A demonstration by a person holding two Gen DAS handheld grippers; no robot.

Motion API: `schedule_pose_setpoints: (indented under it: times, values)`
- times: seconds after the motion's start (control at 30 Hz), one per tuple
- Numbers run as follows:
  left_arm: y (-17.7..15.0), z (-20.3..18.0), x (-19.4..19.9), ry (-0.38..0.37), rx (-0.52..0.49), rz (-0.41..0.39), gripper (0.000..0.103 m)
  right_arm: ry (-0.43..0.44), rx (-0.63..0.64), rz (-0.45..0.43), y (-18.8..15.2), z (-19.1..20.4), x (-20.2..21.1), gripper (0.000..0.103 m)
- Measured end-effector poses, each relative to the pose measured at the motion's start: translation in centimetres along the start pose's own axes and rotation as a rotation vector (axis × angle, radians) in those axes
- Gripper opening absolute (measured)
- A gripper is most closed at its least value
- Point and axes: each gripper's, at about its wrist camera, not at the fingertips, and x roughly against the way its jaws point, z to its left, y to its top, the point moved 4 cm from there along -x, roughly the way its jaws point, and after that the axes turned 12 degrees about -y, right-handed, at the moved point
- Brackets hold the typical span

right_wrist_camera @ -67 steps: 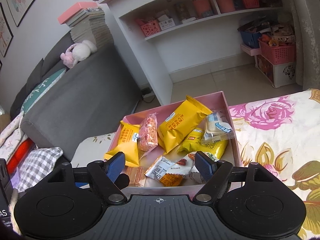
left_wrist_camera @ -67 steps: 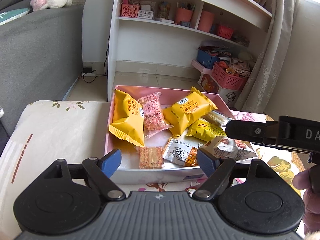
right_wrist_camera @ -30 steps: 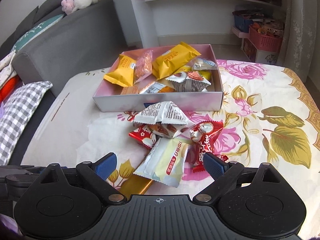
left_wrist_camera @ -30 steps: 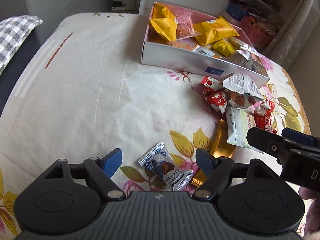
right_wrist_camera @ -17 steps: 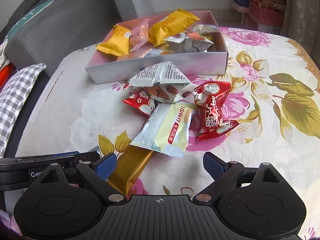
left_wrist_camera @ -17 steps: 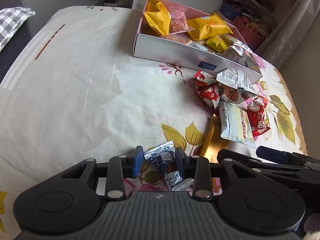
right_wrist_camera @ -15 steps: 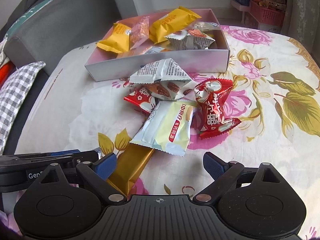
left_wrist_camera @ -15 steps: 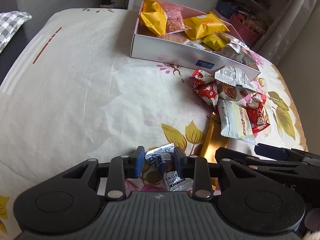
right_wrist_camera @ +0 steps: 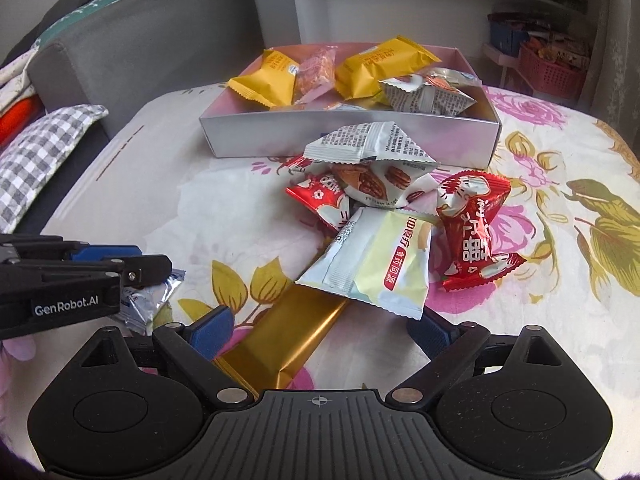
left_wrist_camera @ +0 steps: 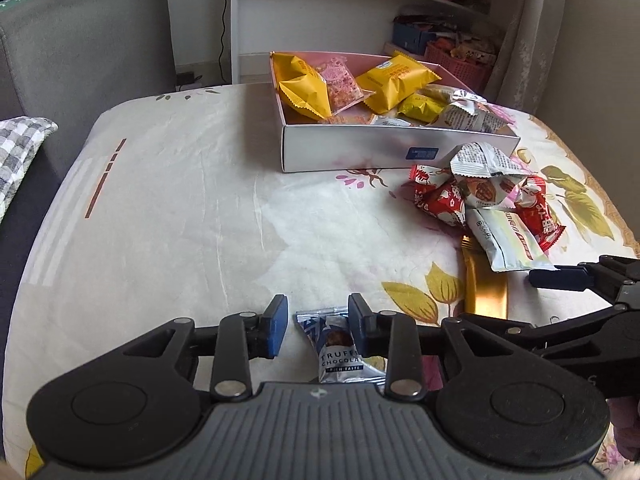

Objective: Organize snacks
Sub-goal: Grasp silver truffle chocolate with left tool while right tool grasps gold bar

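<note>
Snack box at far middle of the bed, packets inside. Loose snack pile in front of the box's right end. Long bar nearer, partly under the pile. Truffle chocolate packet left of bar. Shelf unit behind the bed.

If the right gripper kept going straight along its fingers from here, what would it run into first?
Most likely the gold bar, which already lies between the open right gripper fingers, angled up to the right. Just beyond it sits the pale green packet, overlapping the bar's far end. How high the gripper is above the bedspread is unclear.
</note>
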Motion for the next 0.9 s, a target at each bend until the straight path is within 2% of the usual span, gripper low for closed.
schedule_pose_setpoints:
  times: [0.07,0.2,0.47,0.63,0.77,0.9]
  values:
    - [-0.2,0.0,0.1,0.002,-0.006,0.006,0.040,-0.015,0.039,-0.020,-0.3,0.4,0.0,0.096]
    - [-0.9,0.1,0.3,0.000,-0.001,0.022,0.045,-0.013,0.154,-0.055,-1.4,0.6,0.4,0.095]
    - [-2.2,-0.4,0.4,-0.018,-0.062,0.034,0.054,0.030,0.172,-0.073,-2.9,-2.6,1.1,0.094]
    - [-2.4,-1.0,0.3,-0.014,-0.098,0.031,0.055,0.087,0.164,-0.097,-3.1,-2.5,1.6,0.092]
    - [-2.5,-1.5,0.2,-0.018,-0.117,0.028,0.053,0.139,0.200,-0.122,-2.9,-1.0,1.9,0.086]
    - [-2.8,-1.8,0.2,-0.013,-0.143,0.026,0.050,0.150,0.234,-0.151,-2.9,0.0,1.9,0.078]
